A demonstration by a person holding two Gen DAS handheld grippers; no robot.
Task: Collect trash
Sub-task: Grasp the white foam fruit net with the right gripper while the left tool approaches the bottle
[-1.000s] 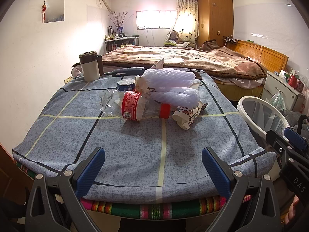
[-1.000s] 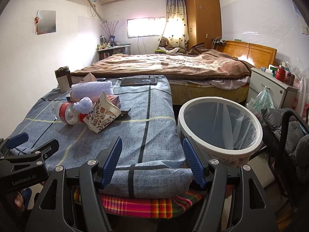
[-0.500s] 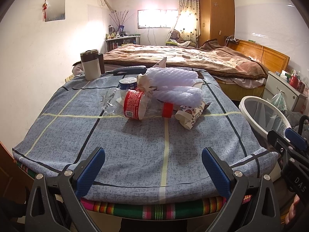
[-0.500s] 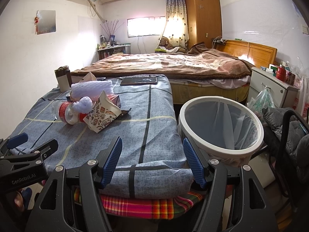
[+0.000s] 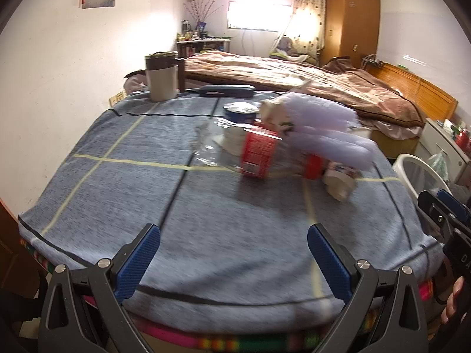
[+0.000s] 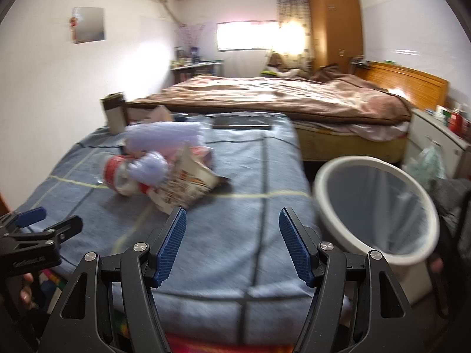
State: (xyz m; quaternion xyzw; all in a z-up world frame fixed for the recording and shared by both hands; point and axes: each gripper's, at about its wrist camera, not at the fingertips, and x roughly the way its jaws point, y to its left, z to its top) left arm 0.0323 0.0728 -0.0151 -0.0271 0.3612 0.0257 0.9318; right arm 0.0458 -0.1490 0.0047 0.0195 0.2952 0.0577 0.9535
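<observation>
Lying on its side mid-frame in the left wrist view, the plastic bottle (image 5: 253, 154) runs left to right across the blue tablecloth (image 5: 117, 182), ahead and slightly right of the empty, wide-open left gripper (image 5: 232, 253). The right gripper (image 6: 232, 247), also open and empty, looks nearer the pile's paper wrapper (image 6: 188, 185); the bin (image 6: 374, 206) stands lower right.
</observation>
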